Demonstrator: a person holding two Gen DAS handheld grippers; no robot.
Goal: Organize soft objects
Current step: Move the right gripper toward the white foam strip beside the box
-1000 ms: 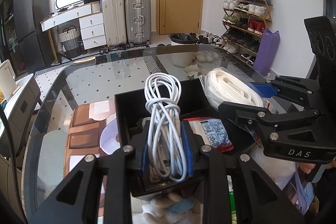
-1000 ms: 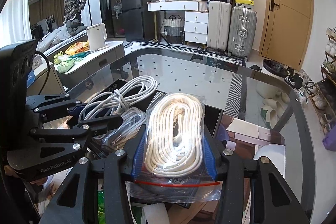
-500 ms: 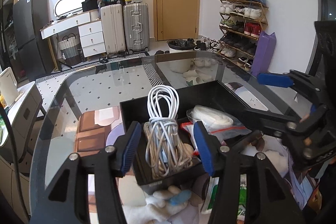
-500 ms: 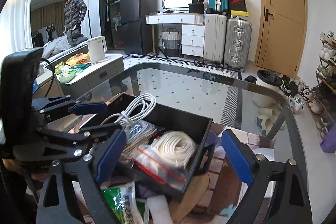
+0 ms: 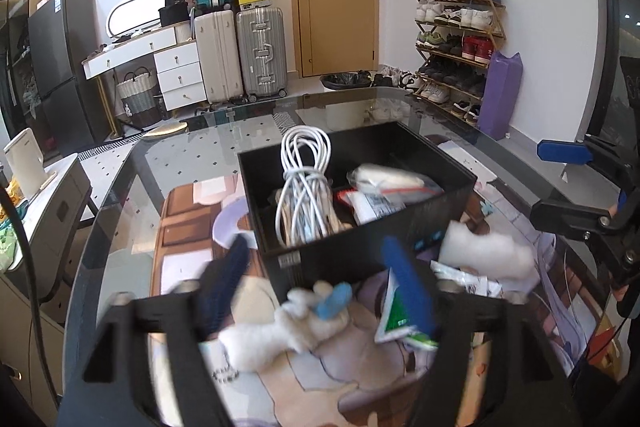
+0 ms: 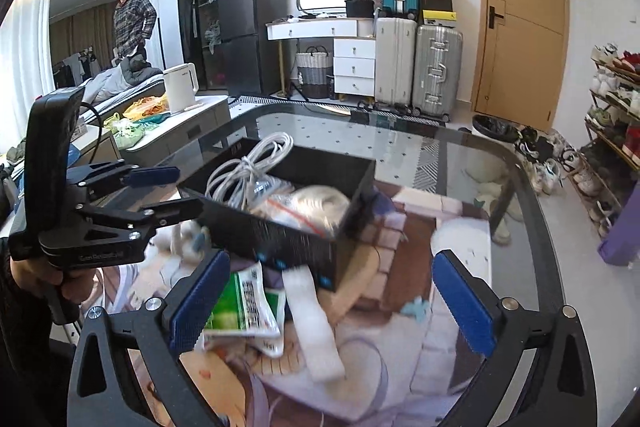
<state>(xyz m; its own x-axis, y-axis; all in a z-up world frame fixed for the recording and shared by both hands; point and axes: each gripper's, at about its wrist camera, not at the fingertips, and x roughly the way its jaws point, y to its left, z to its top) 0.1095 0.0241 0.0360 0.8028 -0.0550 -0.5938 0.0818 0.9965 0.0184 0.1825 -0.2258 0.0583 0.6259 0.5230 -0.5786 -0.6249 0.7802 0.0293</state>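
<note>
Black rigid box [image 5: 360,183], rectangular, matte, sits on the glass-topped desk [image 5: 120,187] over a printed mat.

Inside, 2 soft items:
- white cable bundle [image 5: 306,187], glossy round cord, coiled and wrapped at the waist; long axis roughly upright, loop end up and leaning to the far side, in the left part of the box
- white rope coil [image 6: 320,203] in a clear zip bag with red seal strip, lying flat in the right part

Near side of the box, loose on the mat: fluffy white plush [image 5: 280,331], green-and-white foil packet [image 6: 244,307], white foam strip [image 6: 316,331], one each.

Left tool [image 5: 316,287]: blue ribbed pads spread, nothing between them, hovering over the plush. Motion-blurred.

Right tool [image 6: 332,301]: spread wide, empty, over the packet and strip.
</note>
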